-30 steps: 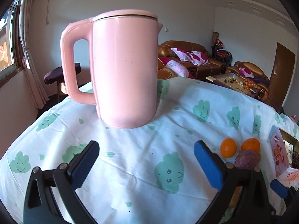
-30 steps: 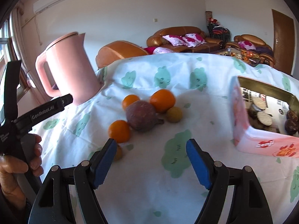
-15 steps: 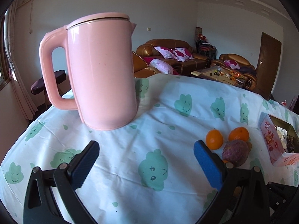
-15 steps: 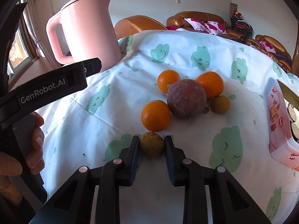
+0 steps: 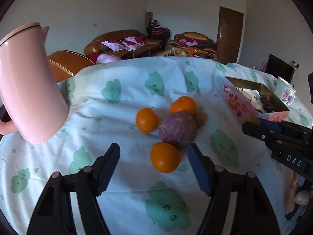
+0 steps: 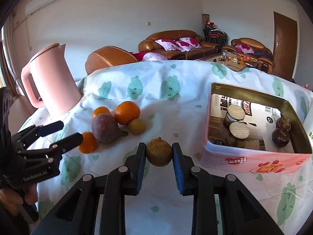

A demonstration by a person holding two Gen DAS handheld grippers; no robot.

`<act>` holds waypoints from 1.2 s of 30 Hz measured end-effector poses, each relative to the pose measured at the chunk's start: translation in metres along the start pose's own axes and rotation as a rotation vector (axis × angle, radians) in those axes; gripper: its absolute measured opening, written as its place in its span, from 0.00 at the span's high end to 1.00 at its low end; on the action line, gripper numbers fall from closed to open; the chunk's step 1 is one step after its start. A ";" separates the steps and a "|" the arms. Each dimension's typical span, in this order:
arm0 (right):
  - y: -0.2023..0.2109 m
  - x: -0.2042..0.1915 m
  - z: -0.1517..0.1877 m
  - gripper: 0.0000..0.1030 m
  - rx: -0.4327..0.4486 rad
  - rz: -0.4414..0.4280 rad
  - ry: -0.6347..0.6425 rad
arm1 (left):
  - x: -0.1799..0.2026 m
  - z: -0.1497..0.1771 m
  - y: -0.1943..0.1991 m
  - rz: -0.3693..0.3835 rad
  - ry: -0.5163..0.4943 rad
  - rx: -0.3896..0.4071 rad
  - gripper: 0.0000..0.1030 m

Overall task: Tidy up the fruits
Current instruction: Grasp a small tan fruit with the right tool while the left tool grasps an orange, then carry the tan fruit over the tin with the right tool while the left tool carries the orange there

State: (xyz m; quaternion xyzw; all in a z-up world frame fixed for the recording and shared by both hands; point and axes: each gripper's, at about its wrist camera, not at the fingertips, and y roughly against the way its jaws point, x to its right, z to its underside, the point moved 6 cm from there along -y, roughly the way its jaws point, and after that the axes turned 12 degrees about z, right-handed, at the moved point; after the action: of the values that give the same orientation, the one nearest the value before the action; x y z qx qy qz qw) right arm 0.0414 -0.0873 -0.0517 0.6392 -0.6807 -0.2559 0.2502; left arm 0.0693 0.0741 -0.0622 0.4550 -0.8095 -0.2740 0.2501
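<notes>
My right gripper is shut on a small round brown fruit and holds it above the cloth, left of the pink tin. On the table lie three oranges, a purple fruit and a second small brown fruit. My left gripper is open, its jaws on either side of the nearest orange, and empty. It also shows in the right wrist view. The right gripper shows at the right of the left wrist view.
A pink kettle stands at the left on the cloud-print tablecloth. The open pink tin holds cookies and dark fruits. A white cup stands behind it. Sofas lie beyond the table.
My right gripper closed on the small brown fruit, lifted it and carried it right toward the tin. My left gripper swung right from the kettle to the fruit pile.
</notes>
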 end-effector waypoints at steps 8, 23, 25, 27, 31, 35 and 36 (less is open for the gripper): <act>0.008 0.001 -0.002 0.72 0.010 -0.044 -0.010 | -0.007 0.009 -0.029 0.008 0.054 -0.132 0.62; 0.021 -0.005 -0.007 0.72 0.071 -0.082 0.001 | -0.024 -0.004 0.028 -0.137 0.163 0.155 0.64; 0.025 -0.003 -0.011 0.72 0.093 -0.089 0.005 | -0.014 -0.008 0.030 -0.133 0.161 0.186 0.64; 0.029 0.000 -0.014 0.72 0.115 -0.097 0.004 | -0.002 -0.013 0.031 -0.134 0.152 0.210 0.64; 0.034 0.016 -0.021 0.72 0.157 -0.062 0.008 | 0.025 -0.023 0.025 -0.110 0.124 0.222 0.64; 0.032 0.041 -0.026 0.72 0.176 -0.002 -0.003 | 0.056 -0.032 0.012 -0.086 0.066 0.215 0.64; 0.031 0.050 -0.028 0.72 0.180 0.010 -0.011 | 0.064 -0.036 0.009 -0.077 0.056 0.215 0.64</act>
State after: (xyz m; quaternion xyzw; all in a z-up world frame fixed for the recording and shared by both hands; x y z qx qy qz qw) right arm 0.0339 -0.1360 -0.0093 0.6544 -0.7053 -0.1962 0.1892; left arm 0.0580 0.0144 -0.0206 0.5176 -0.8087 -0.1823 0.2117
